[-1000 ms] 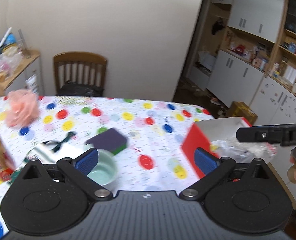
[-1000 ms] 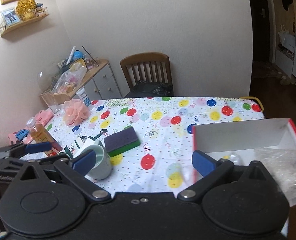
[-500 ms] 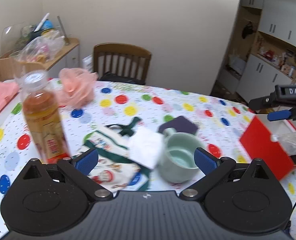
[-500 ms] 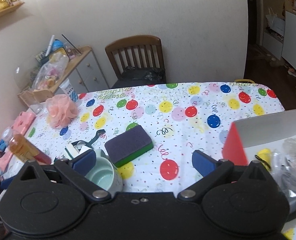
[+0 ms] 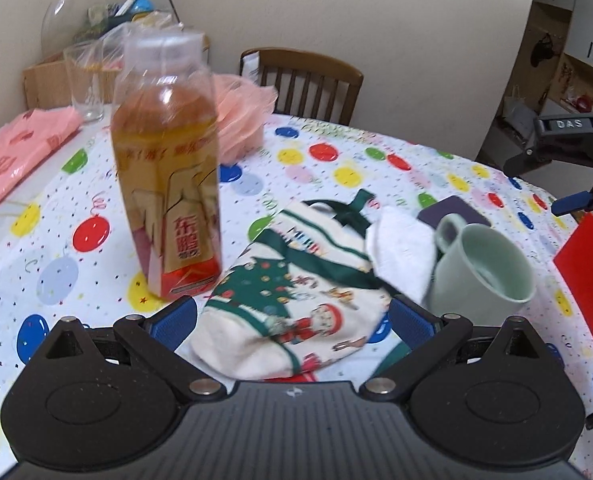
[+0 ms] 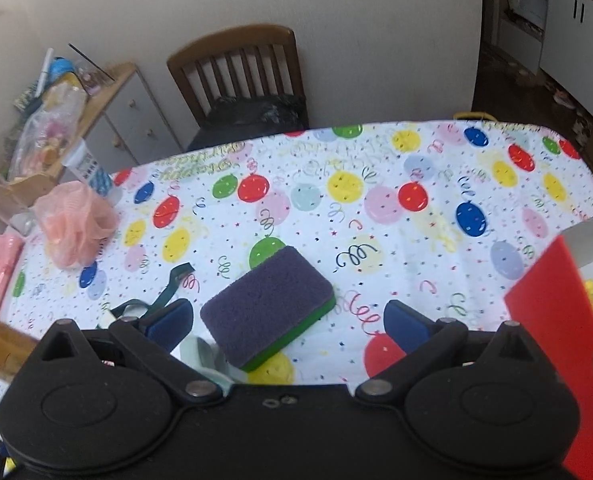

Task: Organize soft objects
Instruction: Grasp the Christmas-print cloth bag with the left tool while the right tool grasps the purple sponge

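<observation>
- The left gripper [image 5: 292, 318] has its blue-padded fingers [image 5: 175, 321] spread wide to either side of a white cloth pouch printed with a Christmas tree and Santa [image 5: 296, 300].
- The pouch lies on the balloon-patterned tablecloth [image 5: 336, 168].
- A clear plastic bottle of amber tea [image 5: 167, 176] stands upright just left of the pouch.
- A pale green ceramic mug [image 5: 482, 270] sits right of the pouch, with a white folded cloth [image 5: 402, 254] between them.
- A pink mesh bath pouf [image 5: 240, 114] lies behind the bottle.
- The right gripper [image 5: 568, 172] shows at the right edge.
</observation>
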`<action>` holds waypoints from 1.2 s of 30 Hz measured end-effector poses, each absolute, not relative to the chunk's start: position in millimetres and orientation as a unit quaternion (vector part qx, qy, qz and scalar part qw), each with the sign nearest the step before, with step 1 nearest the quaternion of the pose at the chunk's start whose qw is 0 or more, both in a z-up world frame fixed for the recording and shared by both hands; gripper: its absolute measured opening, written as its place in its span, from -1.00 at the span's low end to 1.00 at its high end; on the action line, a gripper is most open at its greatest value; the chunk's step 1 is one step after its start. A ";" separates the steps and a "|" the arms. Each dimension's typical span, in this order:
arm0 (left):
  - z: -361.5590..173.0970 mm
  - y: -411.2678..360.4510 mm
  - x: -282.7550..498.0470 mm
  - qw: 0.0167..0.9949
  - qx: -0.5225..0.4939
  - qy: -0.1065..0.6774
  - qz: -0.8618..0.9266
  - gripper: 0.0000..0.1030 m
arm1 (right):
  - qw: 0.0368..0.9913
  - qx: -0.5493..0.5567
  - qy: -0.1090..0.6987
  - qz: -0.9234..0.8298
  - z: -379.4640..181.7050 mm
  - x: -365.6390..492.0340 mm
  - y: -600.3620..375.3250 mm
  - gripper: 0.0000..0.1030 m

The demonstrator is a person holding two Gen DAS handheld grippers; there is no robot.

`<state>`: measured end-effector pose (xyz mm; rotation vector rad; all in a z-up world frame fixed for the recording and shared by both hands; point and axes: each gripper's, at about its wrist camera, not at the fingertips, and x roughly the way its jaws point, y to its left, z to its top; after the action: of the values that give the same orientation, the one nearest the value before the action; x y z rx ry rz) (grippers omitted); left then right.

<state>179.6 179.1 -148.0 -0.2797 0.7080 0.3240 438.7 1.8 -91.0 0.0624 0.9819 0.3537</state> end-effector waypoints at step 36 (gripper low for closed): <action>-193.5 211.4 193.4 0.898 -0.172 0.374 0.157 0.24 | 0.815 0.005 0.575 0.069 -172.0 500.0 66.4 0.81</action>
<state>193.4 211.4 -193.5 -0.3552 0.7751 0.3254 500.0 66.4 -172.0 0.0104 1.2276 0.1469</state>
